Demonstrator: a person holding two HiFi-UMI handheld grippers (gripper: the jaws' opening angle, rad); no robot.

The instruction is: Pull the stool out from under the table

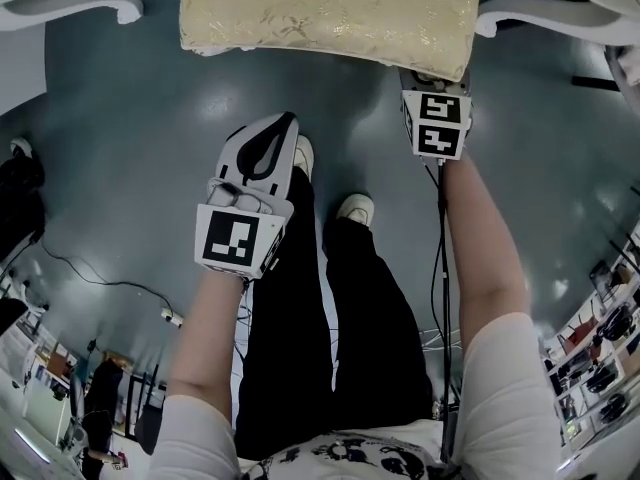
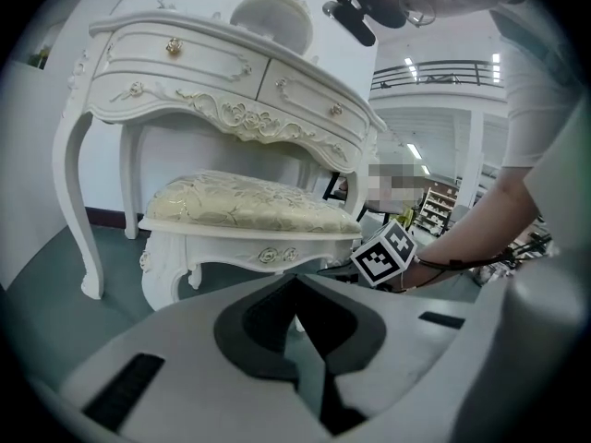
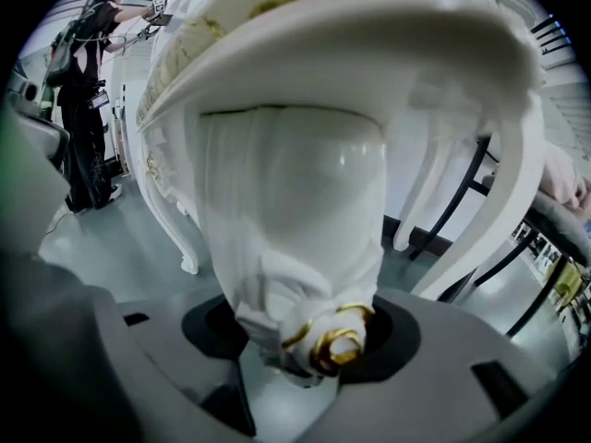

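The stool [image 1: 330,8], white with a cream and gold patterned cushion, stands at the top of the head view, between the white table's legs [image 1: 75,0]. My right gripper [image 1: 432,76] reaches under the cushion's near right corner. In the right gripper view its jaws [image 3: 309,363] close round the stool's carved corner leg [image 3: 295,220], just by the gold rosette [image 3: 337,341]. My left gripper [image 1: 283,124] hangs shut and empty above the grey floor, short of the stool. The left gripper view shows the stool [image 2: 245,206] partly under the ornate table [image 2: 222,72].
The table's other curved leg [image 1: 540,13] stands right of the stool. My shoes [image 1: 355,208] are on the floor just before it. A thin cable [image 1: 100,280] trails at left. Another person [image 3: 88,90] stands far off; shelves line the background.
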